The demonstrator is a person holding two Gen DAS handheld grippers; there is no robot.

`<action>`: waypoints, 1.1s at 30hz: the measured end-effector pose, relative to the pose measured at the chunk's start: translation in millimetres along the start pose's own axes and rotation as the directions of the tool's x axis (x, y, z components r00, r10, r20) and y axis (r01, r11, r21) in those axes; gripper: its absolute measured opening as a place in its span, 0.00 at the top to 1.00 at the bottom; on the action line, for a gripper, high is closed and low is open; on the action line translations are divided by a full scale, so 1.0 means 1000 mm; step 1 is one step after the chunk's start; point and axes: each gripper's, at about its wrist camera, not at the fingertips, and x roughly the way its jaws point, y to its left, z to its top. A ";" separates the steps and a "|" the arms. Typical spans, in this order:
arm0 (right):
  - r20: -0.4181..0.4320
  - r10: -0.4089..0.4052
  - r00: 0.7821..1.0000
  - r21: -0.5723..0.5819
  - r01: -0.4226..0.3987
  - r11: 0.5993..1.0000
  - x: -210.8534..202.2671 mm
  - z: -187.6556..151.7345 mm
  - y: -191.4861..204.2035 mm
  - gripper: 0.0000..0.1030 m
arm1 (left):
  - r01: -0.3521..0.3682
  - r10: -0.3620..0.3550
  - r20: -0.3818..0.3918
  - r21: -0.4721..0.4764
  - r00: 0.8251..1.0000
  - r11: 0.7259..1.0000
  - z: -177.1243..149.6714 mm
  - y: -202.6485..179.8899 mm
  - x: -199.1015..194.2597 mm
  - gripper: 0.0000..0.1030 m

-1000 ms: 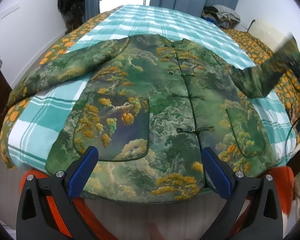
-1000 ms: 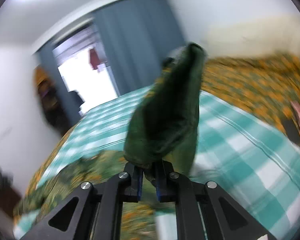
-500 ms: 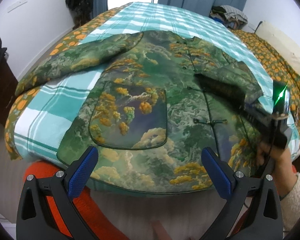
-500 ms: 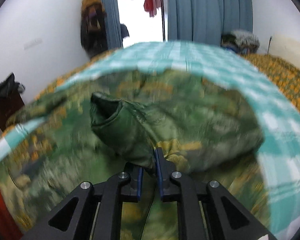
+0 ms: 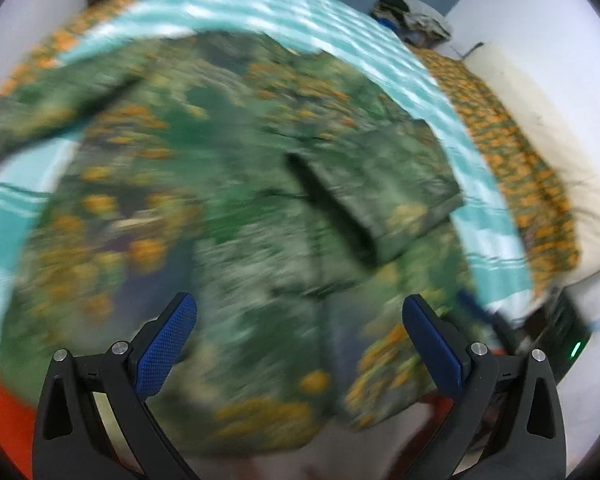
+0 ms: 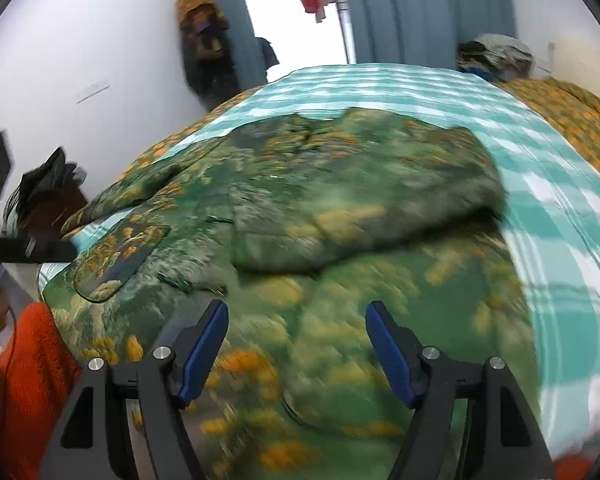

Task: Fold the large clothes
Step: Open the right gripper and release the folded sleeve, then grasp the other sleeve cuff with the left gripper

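One green printed jacket (image 5: 228, 208) flat on the checked bedspread (image 6: 552, 200), one sleeve (image 6: 364, 216) folded across its front. Two grippers: left gripper (image 5: 300, 344) and right gripper (image 6: 296, 344) above hem, jaws wide, holding nothing

Checked bedspread (image 6: 540, 184), blue curtains (image 6: 420, 8), clothes pile (image 6: 496, 54).

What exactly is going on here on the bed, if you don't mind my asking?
A person with a gripper in each hand is folding a green printed jacket laid out on a teal checked bedspread. One sleeve already lies folded across the jacket's front, while the other sleeve is spread out to the side. The left gripper and right gripper are both open over the hem, holding nothing.
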 end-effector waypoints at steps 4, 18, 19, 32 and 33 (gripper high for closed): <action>0.015 -0.014 1.000 0.062 0.013 0.998 -0.001 0.005 -0.017 0.29 | 0.055 -0.056 -0.074 -0.024 0.996 0.998 0.034 -0.020 0.059 0.05; 0.087 -0.029 0.996 0.050 0.025 0.998 -0.012 0.008 -0.031 0.29 | -0.204 0.200 0.043 0.250 0.979 0.946 0.091 -0.080 0.058 0.95; 0.090 -0.031 0.995 0.069 0.025 0.997 -0.011 0.012 -0.038 0.29 | -0.221 0.208 0.076 0.264 0.975 0.939 0.108 -0.080 0.050 0.95; 0.002 -0.155 0.988 0.174 0.152 0.973 0.098 0.173 -0.172 0.35 | -0.262 0.258 0.056 0.083 0.965 0.962 0.187 0.014 0.121 0.94; -0.015 -0.149 0.989 0.165 0.150 0.975 0.112 0.179 -0.174 0.36 | -0.262 0.258 0.051 0.079 0.965 0.962 0.183 0.016 0.125 0.94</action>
